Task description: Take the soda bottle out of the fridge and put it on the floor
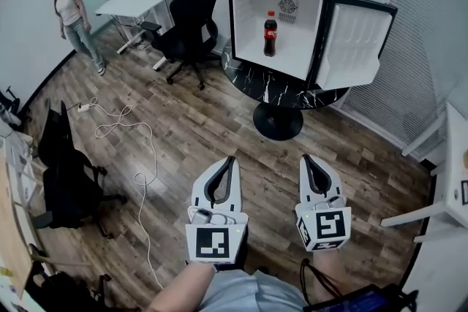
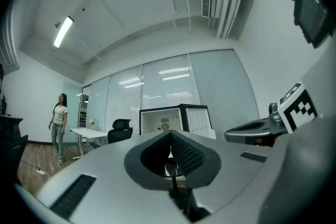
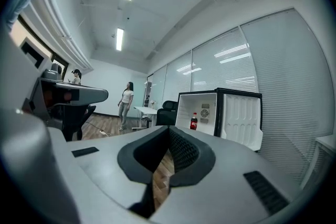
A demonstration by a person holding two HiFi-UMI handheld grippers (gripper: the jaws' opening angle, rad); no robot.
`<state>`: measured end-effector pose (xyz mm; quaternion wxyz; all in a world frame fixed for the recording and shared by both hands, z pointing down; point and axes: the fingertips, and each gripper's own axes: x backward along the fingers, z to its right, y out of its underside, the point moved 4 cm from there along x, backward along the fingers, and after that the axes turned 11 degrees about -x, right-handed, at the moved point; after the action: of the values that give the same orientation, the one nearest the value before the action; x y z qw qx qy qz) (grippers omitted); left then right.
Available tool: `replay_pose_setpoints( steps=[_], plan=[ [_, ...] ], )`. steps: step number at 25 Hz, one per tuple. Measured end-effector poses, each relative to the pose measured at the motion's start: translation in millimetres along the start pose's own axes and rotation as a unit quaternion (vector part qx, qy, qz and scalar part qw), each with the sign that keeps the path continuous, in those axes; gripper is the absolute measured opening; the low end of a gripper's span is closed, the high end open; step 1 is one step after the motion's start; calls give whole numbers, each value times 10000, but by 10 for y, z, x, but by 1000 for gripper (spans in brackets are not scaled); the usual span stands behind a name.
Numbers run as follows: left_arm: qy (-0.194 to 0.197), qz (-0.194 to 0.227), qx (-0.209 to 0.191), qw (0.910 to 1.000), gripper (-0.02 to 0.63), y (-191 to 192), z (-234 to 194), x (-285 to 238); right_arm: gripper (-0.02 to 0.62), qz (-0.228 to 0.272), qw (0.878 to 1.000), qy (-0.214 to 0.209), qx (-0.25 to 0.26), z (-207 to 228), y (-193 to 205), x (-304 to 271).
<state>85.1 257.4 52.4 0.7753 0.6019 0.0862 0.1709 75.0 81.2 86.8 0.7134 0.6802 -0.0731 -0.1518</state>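
A dark soda bottle with a red label stands upright inside a small white fridge whose door hangs open to the right. The fridge sits on a round black marble table. My left gripper and right gripper are side by side low over the wooden floor, well short of the table, both shut and holding nothing. In the right gripper view the bottle shows far ahead, just right of the closed right gripper. In the left gripper view the closed left gripper points toward the fridge.
A black office chair and a white desk stand left of the fridge. A person stands at the far left. A white cable trails over the floor. Another black chair is at left, white furniture at right.
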Motion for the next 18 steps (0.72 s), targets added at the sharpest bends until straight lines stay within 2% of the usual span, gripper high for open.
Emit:
replay_pose_setpoints(
  steps=[4,10,14,18],
  plan=[
    [-18,71,60,10000,15,55,-401,-448,14,89,10000,13,26,-18,-159,-569],
    [47,296,-64,9995,17,31,-868,-1018,14,317,9994,64,108,-30,-433,-1276],
    [91,454,-24,9989,15,38,-1054,-1285,14,456,9988,87,180,-51,-582,-1584],
    [264,388,-22,9989,15,145,-1063,-1508,14,455,9986,189,170,21,-606,-1786]
  ],
)
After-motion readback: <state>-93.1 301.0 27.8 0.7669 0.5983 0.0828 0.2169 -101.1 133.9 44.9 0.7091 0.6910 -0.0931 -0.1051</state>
